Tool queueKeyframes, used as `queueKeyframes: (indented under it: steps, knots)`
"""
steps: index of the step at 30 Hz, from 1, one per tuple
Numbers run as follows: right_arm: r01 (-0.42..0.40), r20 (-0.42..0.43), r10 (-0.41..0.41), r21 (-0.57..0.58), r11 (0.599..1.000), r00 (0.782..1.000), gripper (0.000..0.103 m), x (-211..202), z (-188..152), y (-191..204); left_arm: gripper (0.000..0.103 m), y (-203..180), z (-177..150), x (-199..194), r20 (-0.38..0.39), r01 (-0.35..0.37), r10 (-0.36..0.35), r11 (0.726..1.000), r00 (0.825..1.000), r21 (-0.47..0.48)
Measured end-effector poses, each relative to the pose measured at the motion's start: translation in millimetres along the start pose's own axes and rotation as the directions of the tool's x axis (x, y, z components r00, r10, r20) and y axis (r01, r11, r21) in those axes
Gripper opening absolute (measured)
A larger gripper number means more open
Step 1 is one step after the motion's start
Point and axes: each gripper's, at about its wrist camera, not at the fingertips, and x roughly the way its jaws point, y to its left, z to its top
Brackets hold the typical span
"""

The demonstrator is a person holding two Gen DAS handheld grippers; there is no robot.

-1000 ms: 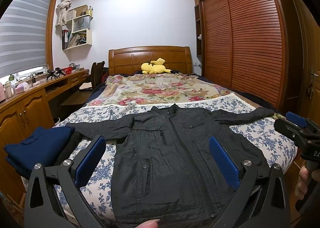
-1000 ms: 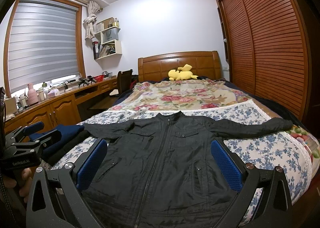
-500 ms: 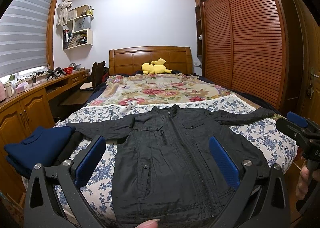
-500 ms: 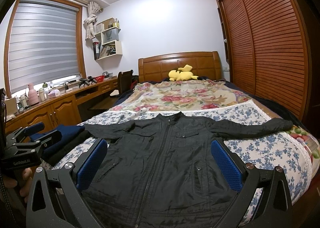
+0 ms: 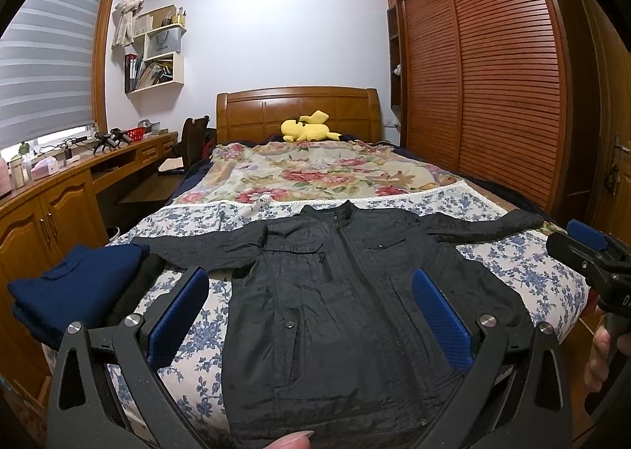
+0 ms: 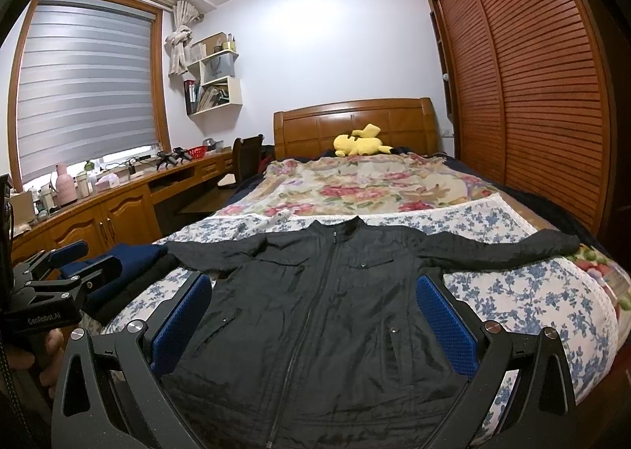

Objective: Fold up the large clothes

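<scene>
A black zip jacket point(image 5: 339, 303) lies flat, front up, on the foot of the bed, sleeves spread to both sides; it also shows in the right wrist view point(image 6: 315, 315). My left gripper point(image 5: 309, 319) is open and empty, held above the jacket's lower half. My right gripper point(image 6: 313, 321) is open and empty, also above the lower half. Each gripper shows at the edge of the other's view: the right one point(image 5: 591, 252) and the left one point(image 6: 67, 267).
A folded navy garment point(image 5: 75, 287) on a dark one lies at the bed's left corner. A floral blanket point(image 5: 315, 173) and yellow plush toy point(image 5: 307, 125) lie farther up. A wooden desk point(image 5: 59, 181) runs along the left, a slatted wardrobe point(image 5: 493, 86) along the right.
</scene>
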Motion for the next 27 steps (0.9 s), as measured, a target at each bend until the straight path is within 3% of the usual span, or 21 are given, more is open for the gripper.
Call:
queueKeyframes:
  steps: [19,27]
  knots:
    - [-0.030,-0.085,0.027,-0.033,0.999,0.996,0.103,57.4,-1.6,1.1,0.103,29.9,-37.3,60.8,-0.136,-0.054,0.049,0.998,0.990,-0.034]
    - [-0.081,-0.110,0.077,-0.027,0.996,0.991,0.103,93.4,-2.4,-2.2,0.103,50.8,-52.4,89.9,-0.159,-0.131,0.122,0.990,0.980,-0.047]
